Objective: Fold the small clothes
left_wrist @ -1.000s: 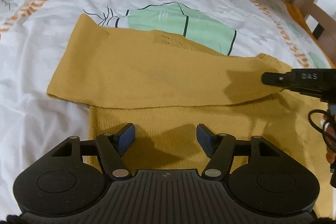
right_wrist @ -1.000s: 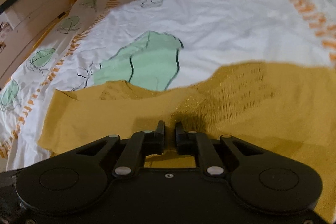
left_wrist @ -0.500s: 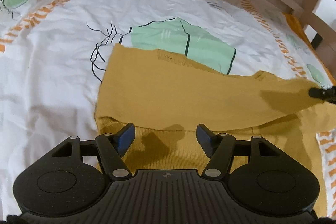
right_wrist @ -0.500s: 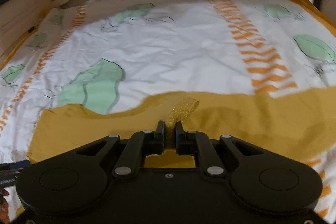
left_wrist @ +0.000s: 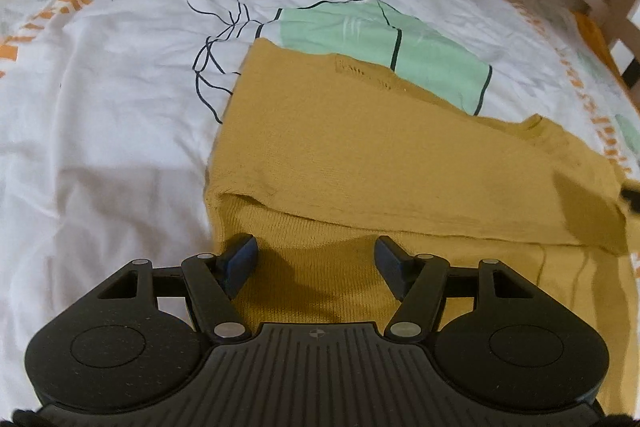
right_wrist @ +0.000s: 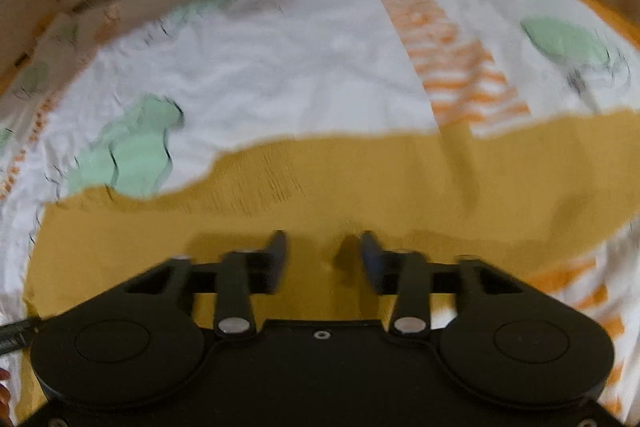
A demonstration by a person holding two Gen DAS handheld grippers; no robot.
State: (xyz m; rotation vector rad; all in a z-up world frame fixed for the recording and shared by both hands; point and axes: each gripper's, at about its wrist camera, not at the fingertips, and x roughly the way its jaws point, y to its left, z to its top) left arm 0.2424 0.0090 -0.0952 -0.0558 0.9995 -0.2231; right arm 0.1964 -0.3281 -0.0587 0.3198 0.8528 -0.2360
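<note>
Just ahead of your left gripper point(left_wrist: 316, 263), the mustard knit garment point(left_wrist: 360, 155) lies on the bed sheet point(left_wrist: 120, 107), its upper layer folded across the lower. That gripper hangs spread over the near hem, grasping nothing. Your right gripper point(right_wrist: 323, 259) has just been opening; nothing sits between its jaws now, and the cloth rests flat beneath, though the view is blurred. One fold looks laid; further folds into a compact bundle probably remain.

Mustard-yellow knit garment point(left_wrist: 360, 155), upper layer folded across lower, lying flat on bedsheet point(left_wrist: 120, 107)
</note>
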